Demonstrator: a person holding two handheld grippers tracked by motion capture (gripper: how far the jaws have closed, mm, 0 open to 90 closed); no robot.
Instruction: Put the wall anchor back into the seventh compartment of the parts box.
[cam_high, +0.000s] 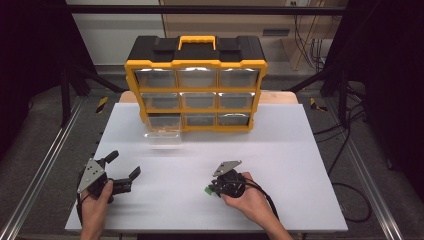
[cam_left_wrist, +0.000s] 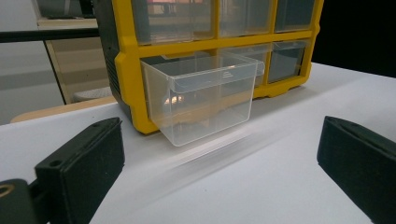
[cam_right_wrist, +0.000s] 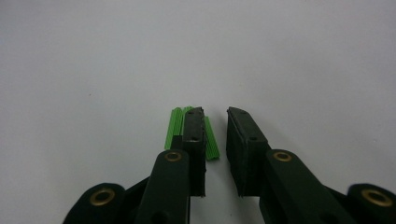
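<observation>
Your left claw (cam_high: 124, 166) rests at the near-left of the white bench (cam_high: 280, 150), jaws spread wide with nothing between them, aimed at the clear drawer (cam_left_wrist: 201, 100) pulled partway out of the bottom-left slot of the yellow organizer (cam_high: 196, 67). Your right claw (cam_right_wrist: 215, 135) points down at the bench near the front centre, jaws narrow with a small gap. A small green ribbed part (cam_right_wrist: 177, 123) lies on the bench under and beside its left jaw; whether it is gripped, you cannot tell.
</observation>
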